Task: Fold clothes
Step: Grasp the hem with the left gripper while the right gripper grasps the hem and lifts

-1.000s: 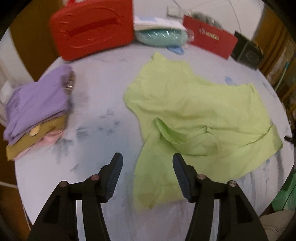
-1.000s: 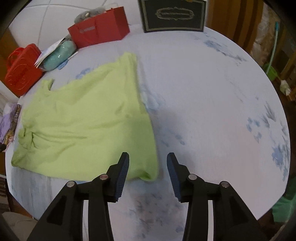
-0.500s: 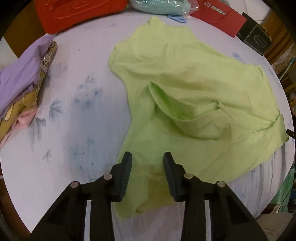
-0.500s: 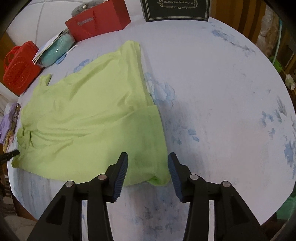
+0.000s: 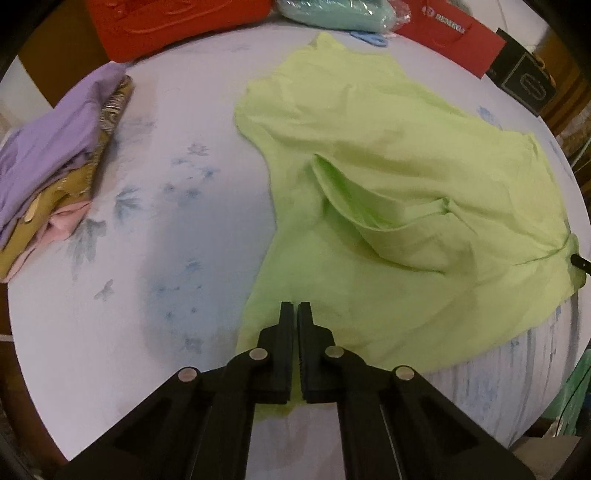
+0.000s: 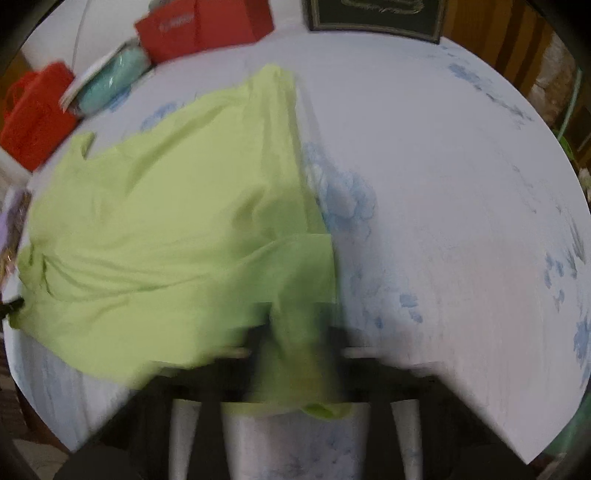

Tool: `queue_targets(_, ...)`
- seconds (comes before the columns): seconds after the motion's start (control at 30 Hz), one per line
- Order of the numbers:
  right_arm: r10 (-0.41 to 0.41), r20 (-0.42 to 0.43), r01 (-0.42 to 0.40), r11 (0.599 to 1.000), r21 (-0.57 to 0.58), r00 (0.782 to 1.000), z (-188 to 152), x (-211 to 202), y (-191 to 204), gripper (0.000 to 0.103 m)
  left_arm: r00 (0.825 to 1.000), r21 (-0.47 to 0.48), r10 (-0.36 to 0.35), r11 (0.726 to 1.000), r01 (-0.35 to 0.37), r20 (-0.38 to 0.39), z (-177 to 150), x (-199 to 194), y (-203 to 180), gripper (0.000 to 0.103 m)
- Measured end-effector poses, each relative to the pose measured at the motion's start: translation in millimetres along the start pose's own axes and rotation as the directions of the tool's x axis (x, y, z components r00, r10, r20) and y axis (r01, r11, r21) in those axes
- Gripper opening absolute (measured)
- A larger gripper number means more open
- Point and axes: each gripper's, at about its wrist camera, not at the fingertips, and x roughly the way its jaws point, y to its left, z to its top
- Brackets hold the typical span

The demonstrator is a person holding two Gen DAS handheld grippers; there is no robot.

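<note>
A light green shirt (image 5: 388, 184) lies spread and wrinkled on the round table with the pale floral cloth (image 5: 166, 240). My left gripper (image 5: 296, 314) is shut on the shirt's near left corner at the table's front. In the right wrist view the shirt (image 6: 166, 229) fills the left half. My right gripper (image 6: 299, 325) is blurred by motion and the shirt's near right corner is draped over and between its fingers, so it looks shut on the cloth.
A stack of folded clothes, purple on top (image 5: 55, 158), lies at the table's left. A red case (image 5: 177, 26), a teal packet (image 5: 332, 14), a red paper bag (image 5: 454, 37) and a black box (image 5: 524, 85) stand along the far edge.
Both grippers moved down onto the shirt's near corners and closed, from open to shut. The right corner has bunched up around the right fingers.
</note>
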Motion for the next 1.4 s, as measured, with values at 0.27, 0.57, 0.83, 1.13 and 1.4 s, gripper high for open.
queue_targets(0.27,0.04,-0.007,-0.04,0.999,0.035,0.999,-32,-44,-22,0.008,1.0,-0.019,0.003,1.0,-0.003,0.01,-27,-45,36,0.001)
queue_targets(0.57,0.007,-0.001,-0.007,0.999,0.048,1.0,-29,-39,-18,0.022,0.994,-0.025,-0.073,0.997,0.075,0.076,17,-15,19,0.034)
queue_targets(0.83,0.036,0.064,-0.034,0.999,-0.04,0.997,-12,-50,18,0.046,0.988,0.108,-0.144,0.985,0.137,0.051,58,2,-26,0.041)
queue_targets(1.13,0.077,0.02,-0.077,0.997,-0.008,0.997,-17,-33,27,0.046,0.972,0.163,-0.218,0.966,0.203,0.084,105,8,-73,0.042)
queue_targets(1.4,0.305,-0.002,-0.3,0.936,-0.182,0.952,-4,-22,141,0.029,0.996,0.106,-0.037,0.994,0.029,0.075,65,4,-26,0.046)
